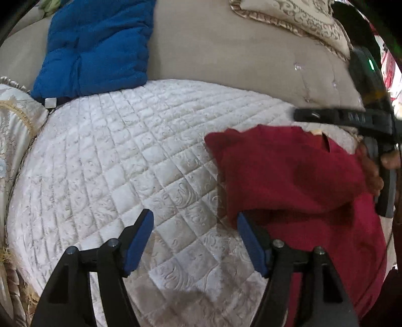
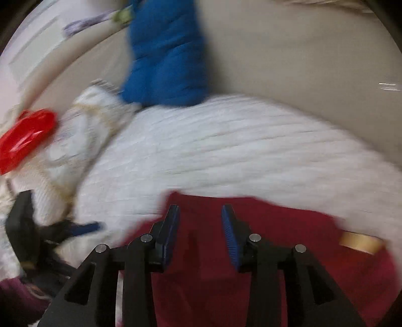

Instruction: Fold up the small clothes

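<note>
The red garment (image 1: 296,176) is lying crumpled on the quilted white cover (image 1: 120,161), at its near right side. The left gripper (image 1: 194,239) is hovering spread wide at the garment's left edge, gripping nothing. The right gripper (image 2: 199,234) is hanging over the garment, fingers slightly parted, empty. A blue padded garment (image 1: 95,47) is resting beyond the cover's far edge.

A home, most likely a living room. A beige sofa (image 1: 226,57) fills the upper part of the left wrist view, its seat laid with a white quilted cover (image 1: 120,156) embossed with scrolls. Ornate cushions with gold braid trim sit at the upper right (image 1: 296,17) and the left edge (image 1: 15,120). A blue padded garment (image 1: 98,47) leans on the backrest at upper left, and a red garment (image 1: 301,176) lies on the seat at right. The right wrist view is blurred; a pale wall (image 2: 37,37) shows at its upper left.
</note>
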